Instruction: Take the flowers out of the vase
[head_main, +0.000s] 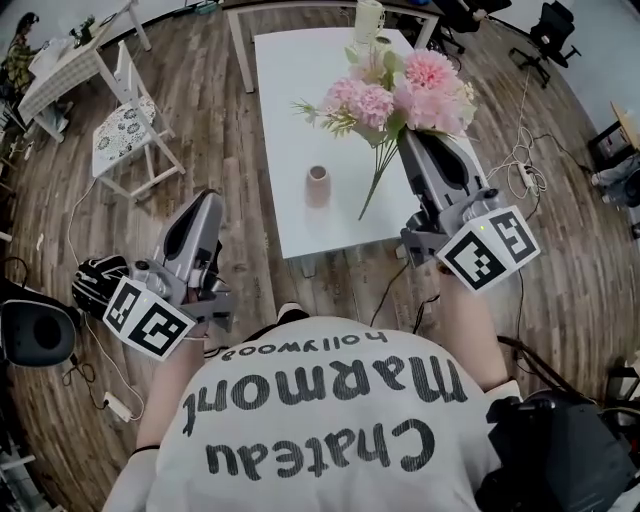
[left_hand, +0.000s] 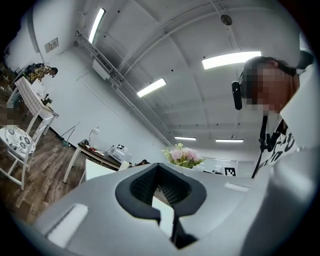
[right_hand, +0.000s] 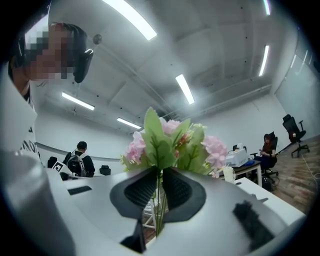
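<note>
A person lifts a bunch of pink flowers (head_main: 400, 85) clear of a small pink vase (head_main: 317, 186) on a white table (head_main: 290, 90). The right gripper (head_main: 410, 138) is clenched on the green stems (head_main: 378, 178) just under the blooms, and the stems run between its pads in the right gripper view. The bunch hangs in the air to the right of the vase and apart from it, its loose stem ends trailing toward the near edge of the table. The left gripper (head_main: 212, 198) is off to the near left, over the wooden floor. Its jaw tips appear drawn together on nothing.

The hold looks like the weak point. The stems are thin and several, and the pads may not pinch them all alike, so one could slide out and fall to the table or floor. The blooms are heavy beyond the jaws and could tip the bunch sideways if the grip loosens. The trailing ends are the other worry: swung left, they could brush the narrow vase and knock it over.

The vase stands upright near the middle of the table with nothing rising from its mouth, so it looks empty. A pale upright container (head_main: 368, 20) stands at the far end of the table; what is in it cannot be made out.
</note>
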